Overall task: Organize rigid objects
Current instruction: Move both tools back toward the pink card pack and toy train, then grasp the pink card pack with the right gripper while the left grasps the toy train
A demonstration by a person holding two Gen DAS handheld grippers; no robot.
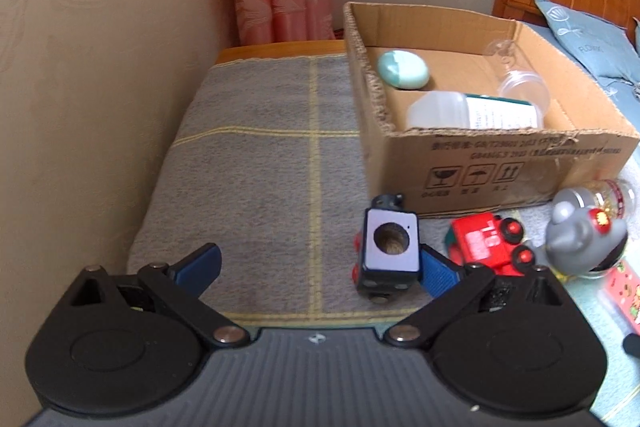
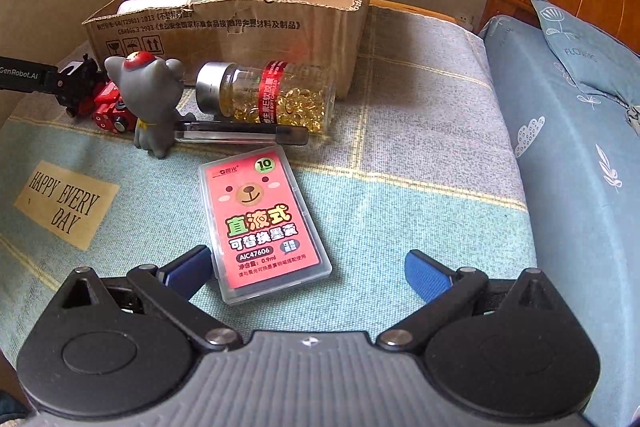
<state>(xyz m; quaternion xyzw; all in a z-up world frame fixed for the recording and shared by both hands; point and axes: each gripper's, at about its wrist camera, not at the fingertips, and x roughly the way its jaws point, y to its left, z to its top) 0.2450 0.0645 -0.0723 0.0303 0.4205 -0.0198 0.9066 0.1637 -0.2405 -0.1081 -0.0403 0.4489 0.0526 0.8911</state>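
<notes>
Right claw wide open, empty; pink refill case flat on blanket, long axis toward cardboard box. Left claw wide open, empty, dark toy block against right finger. Left view only: bottle lying inside box.

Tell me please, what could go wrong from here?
1. The capsule bottle lies on its side and may roll if bumped.
2. The pink refill case lies flat, so the open right gripper may slip on it.
3. The open left gripper may knock the blue toy block into the red train.
</notes>
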